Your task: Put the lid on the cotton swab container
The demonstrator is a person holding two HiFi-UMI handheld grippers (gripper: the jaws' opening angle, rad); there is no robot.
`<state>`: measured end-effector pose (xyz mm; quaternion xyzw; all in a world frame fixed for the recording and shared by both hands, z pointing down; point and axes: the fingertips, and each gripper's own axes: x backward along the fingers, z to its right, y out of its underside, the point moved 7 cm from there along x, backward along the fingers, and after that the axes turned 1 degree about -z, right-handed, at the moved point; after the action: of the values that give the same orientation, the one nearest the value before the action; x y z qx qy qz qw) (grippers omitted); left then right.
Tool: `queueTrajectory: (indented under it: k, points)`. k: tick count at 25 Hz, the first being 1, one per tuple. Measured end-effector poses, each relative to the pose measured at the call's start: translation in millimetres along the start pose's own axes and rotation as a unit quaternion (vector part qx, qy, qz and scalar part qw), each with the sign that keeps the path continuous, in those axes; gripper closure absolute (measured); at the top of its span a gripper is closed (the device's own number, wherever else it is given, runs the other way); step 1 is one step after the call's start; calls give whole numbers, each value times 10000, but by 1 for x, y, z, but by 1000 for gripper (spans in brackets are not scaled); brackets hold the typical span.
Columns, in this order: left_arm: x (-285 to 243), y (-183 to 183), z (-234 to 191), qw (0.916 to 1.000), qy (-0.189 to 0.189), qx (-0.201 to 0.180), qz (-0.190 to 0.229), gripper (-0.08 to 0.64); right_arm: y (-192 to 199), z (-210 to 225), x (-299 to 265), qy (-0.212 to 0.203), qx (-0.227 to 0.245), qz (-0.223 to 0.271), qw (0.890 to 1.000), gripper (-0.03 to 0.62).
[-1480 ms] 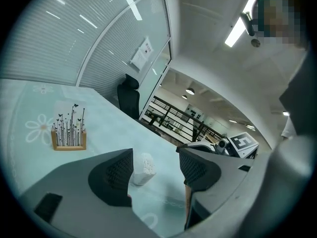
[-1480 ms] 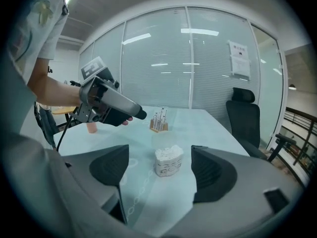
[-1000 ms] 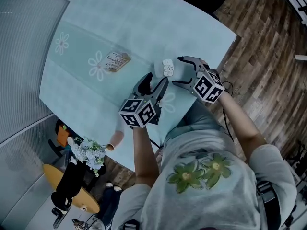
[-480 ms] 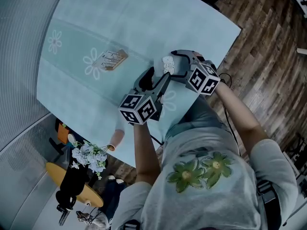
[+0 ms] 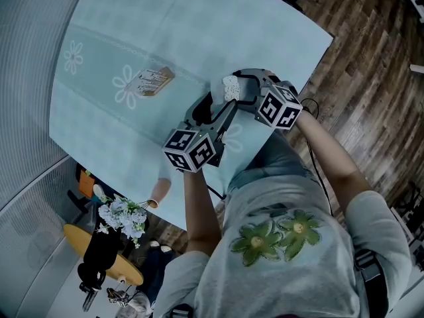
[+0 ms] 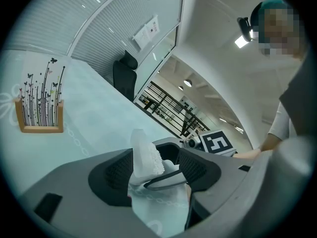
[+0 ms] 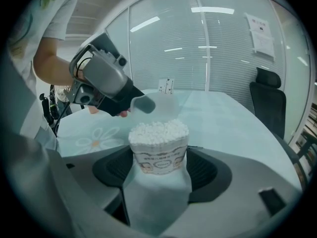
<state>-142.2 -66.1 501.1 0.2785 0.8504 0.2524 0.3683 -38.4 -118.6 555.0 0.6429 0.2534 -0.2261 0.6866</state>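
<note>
The cotton swab container (image 5: 230, 85) stands open on the pale blue table (image 5: 165, 32), packed with white swabs (image 7: 158, 130). My right gripper (image 5: 236, 88) brackets it from the right. Its jaws are closing, and in the right gripper view (image 7: 159, 165) the pads meet the container's (image 7: 159, 155) sides. My left gripper (image 5: 217, 106) sits just in front of the container, shut on the clear round lid (image 7: 148, 104). In the left gripper view the lid (image 6: 166, 180) lies between the pads (image 6: 194, 168), with the container (image 6: 146, 155) just beyond it.
A wooden card stand (image 5: 151, 81) with a printed card (image 6: 40, 105) rests on the table to the left. The table's rounded edge runs close by the person's body. A bunch of flowers (image 5: 122, 214) and an office chair (image 7: 270, 98) are off the table.
My right gripper has moved left until its jaws bracket the container, and they have narrowed. My left gripper with the lid has hardly moved.
</note>
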Motion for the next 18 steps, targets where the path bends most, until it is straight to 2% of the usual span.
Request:
queueTrajectory:
  k: [18]
  points:
    - [0,-2,7,9999,79,-39,61,268,0,0,0,5,-24,-20,10000,247]
